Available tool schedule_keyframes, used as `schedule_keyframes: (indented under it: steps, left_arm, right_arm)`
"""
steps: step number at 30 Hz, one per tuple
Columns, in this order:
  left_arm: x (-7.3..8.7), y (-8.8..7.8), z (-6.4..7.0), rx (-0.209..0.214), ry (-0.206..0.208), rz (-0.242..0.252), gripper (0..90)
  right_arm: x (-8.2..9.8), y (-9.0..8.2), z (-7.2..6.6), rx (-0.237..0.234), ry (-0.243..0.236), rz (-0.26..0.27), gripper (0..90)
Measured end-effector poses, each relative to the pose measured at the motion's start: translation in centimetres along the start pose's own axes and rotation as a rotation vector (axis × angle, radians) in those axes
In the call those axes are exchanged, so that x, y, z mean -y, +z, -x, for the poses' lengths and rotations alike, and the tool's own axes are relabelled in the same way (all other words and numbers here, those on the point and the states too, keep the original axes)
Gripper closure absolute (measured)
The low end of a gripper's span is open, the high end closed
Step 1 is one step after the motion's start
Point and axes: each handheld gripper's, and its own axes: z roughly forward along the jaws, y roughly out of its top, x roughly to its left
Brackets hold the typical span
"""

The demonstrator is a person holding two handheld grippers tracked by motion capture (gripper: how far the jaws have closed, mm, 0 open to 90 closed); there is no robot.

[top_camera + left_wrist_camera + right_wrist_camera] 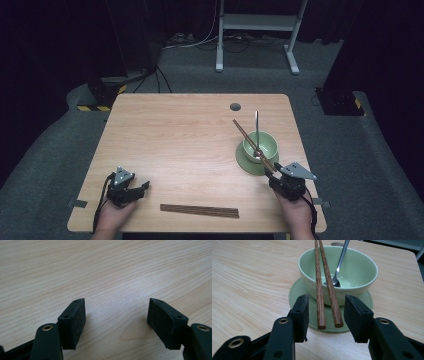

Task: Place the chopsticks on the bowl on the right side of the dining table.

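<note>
Chopsticks point(325, 287): between right gripper point(325, 317) pads, untouched, pointing straight ahead across bowl point(362, 270); jaws parted
Left gripper point(116, 320): wide open, empty

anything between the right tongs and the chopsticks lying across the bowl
Nothing visible. The right tongs are open with the two chopsticks already between their pads, untouched. The chopsticks lean on the bowl.

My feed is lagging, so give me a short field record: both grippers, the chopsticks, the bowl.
right gripper: open, fingers either side of the chopstick pair's near ends, pads not pressing
chopstick pair: laid across green bowl, near ends over saucer
spoon: in bowl
second chopstick pair: flat at table's near edge
left gripper: open over bare table
</note>
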Motion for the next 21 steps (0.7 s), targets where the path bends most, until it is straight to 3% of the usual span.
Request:
schedule_keyframes:
  steps: [13, 21]
  left_arm:
    - [0.01, -0.05, 0.21, -0.010, 0.018, 0.004, 32.7]
    - [0.04, -0.07, 0.24, -0.017, 0.014, 0.005, 32.0]
  right_arm:
    - [-0.38, 0.82, 0.03, -0.024, -0.021, 0.004, 72.3]
    - [-0.46, 0.85, -0.22, -0.030, -0.022, -0.005, 76.0]
